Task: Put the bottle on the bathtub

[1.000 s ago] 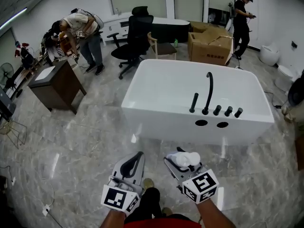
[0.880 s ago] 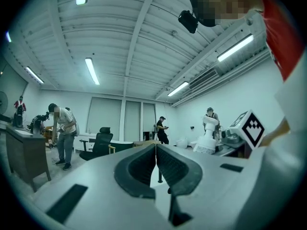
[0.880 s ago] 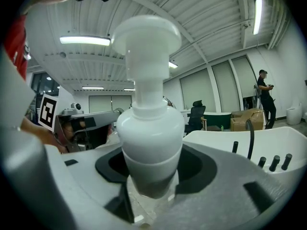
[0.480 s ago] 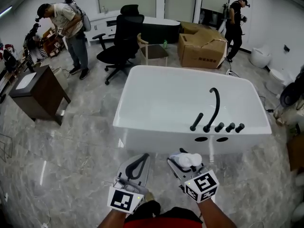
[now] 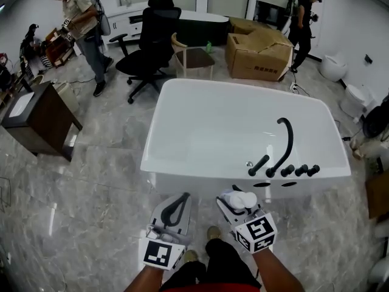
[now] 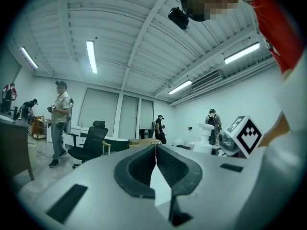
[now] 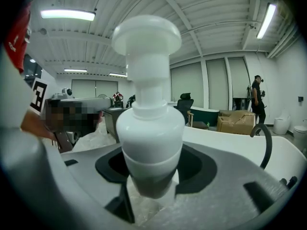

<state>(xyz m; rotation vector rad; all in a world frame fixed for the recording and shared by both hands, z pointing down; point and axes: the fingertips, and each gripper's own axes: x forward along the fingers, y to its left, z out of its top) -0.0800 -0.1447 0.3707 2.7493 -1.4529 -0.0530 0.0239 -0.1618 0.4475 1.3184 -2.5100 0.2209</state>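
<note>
**Right tongs (image 5: 234,208) grip bottle (image 5: 242,198) short of bathtub (image 5: 200,85)**

Head view: the white pump bottle is just before the bathtub's near wall; left tongs (image 5: 180,197) are closed, empty. Left gripper view: jaws meet. Right gripper view: jaws squeeze the upright bottle's body.

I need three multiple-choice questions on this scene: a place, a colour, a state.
1. Where is the bottle?
A. on the floor
B. in the right gripper
C. on the office chair
2. What colour is the faucet?
A. black
B. gold
C. white
3. How is the left gripper?
A. wide open
B. shut on a cup
C. shut, empty
Answers: B, its jaws clamp the bottle's body; A, it is dark against the white bathtub; C, its jaws meet with nothing between.
</note>
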